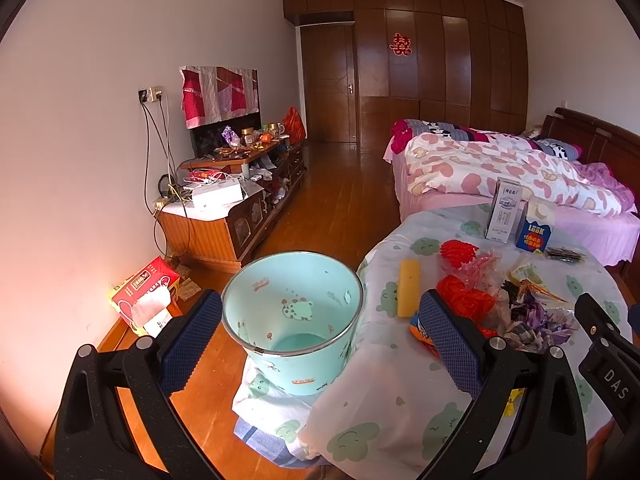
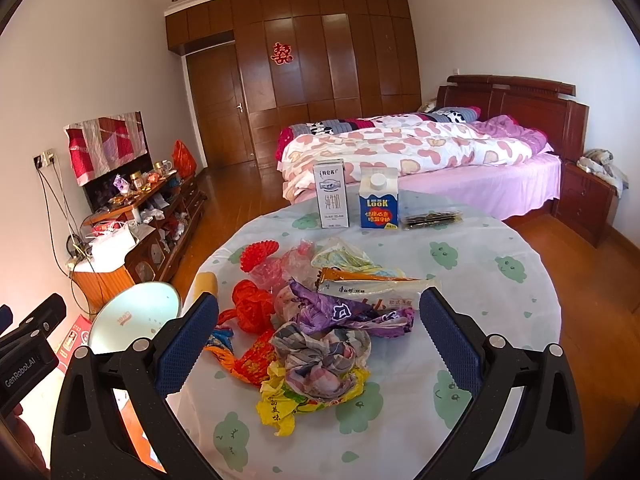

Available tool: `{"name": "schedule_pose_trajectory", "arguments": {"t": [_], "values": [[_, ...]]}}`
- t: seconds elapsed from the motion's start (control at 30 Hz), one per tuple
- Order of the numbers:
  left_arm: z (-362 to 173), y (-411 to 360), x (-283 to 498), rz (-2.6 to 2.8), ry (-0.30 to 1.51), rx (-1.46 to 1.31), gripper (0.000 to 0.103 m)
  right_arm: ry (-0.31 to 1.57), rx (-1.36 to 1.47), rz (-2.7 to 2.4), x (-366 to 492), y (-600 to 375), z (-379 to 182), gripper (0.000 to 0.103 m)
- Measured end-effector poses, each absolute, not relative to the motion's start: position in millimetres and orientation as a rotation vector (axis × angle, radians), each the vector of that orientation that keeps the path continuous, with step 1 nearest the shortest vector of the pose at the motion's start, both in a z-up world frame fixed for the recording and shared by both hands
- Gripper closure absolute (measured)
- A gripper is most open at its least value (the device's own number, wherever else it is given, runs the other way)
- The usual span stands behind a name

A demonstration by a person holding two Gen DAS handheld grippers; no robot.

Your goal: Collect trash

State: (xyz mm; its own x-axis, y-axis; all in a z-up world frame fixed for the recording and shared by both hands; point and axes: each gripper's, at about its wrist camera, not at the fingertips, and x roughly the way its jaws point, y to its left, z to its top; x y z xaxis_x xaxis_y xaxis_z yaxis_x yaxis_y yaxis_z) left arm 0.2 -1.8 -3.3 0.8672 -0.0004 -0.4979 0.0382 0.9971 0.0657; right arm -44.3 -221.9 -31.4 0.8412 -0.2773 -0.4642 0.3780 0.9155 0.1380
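At the far left, red tissue boxes (image 1: 144,300) are seen on the wooden floor only in the left wrist view. Next comes the left gripper (image 1: 320,340), its fingers spread wide and nothing held; the pale blue trash bin (image 1: 294,320) is framed between them, standing beside the table edge. Its inside bottom is shown only in this view, while in the right wrist view just a part of its rim and inner wall (image 2: 136,314) is visible. To its right, a yellow block (image 1: 409,288) is laid on the round table (image 1: 400,392). The pile of crumpled wrappers (image 2: 316,320) is shown fully in the right wrist view, lying on the cloud-print cloth between the fingers of the right gripper (image 2: 316,340), which is wide open and empty. Behind the pile, a white milk carton (image 2: 333,194) and a blue carton (image 2: 378,202) are stood upright. A nightstand (image 2: 584,200) at the far right is caught by the right wrist view alone.
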Motion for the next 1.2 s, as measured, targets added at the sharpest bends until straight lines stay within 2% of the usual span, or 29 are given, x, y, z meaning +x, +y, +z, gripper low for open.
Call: {"name": "schedule_pose_trajectory", "arguments": {"t": [1.2], "values": [[-3.4,-0.2,-0.5,-0.022,0.521,0.069,0.006,0.446,0.233,-0.350,-46.7,-224.1,-28.7,0.005]]}}
